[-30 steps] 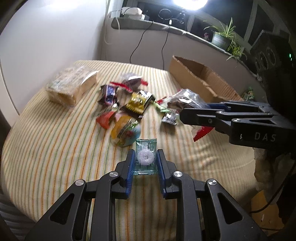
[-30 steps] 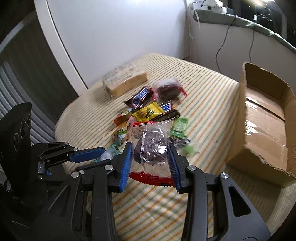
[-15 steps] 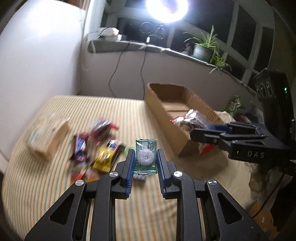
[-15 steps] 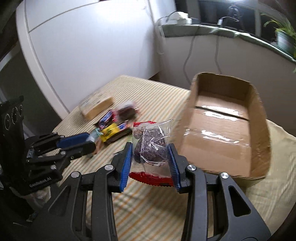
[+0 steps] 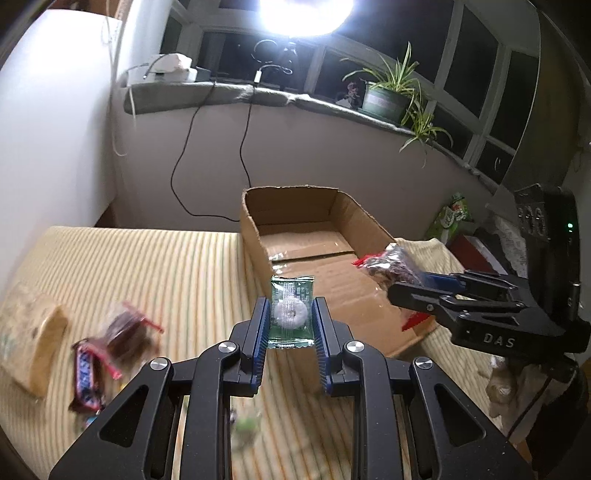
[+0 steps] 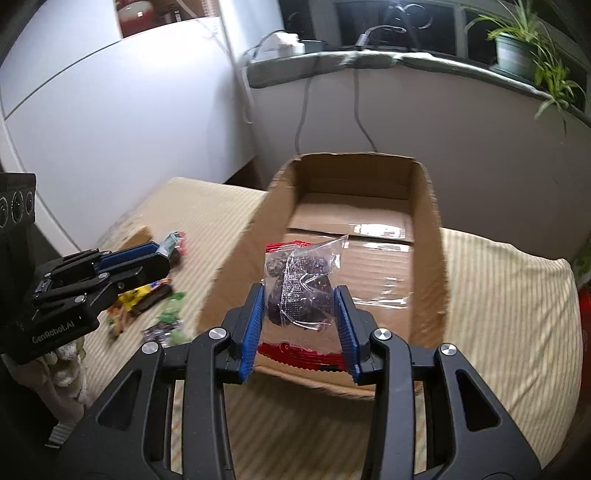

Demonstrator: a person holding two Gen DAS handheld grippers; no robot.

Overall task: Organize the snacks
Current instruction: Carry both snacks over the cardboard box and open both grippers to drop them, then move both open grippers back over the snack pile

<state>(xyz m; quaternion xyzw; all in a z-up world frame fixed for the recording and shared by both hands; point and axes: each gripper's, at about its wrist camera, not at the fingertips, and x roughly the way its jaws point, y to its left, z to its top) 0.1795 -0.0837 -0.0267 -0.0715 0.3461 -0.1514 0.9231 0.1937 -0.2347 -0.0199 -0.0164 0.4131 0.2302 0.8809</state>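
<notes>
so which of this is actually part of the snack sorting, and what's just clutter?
Job:
- green packet in left gripper
- clear bag of dark snacks in right gripper
- cardboard box, nothing visible inside it
- loose snacks on the striped cloth

Clutter:
- potted plant
- cables
- lamp

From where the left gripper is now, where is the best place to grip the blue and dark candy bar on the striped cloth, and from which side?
Grip the candy bar across its narrow width, near the middle, coming down from above. It lies flat on the striped cloth, so its long edges look reachable; a red-trimmed packet crowds its upper end. The view is blurred, so this is only a judgement.
</notes>
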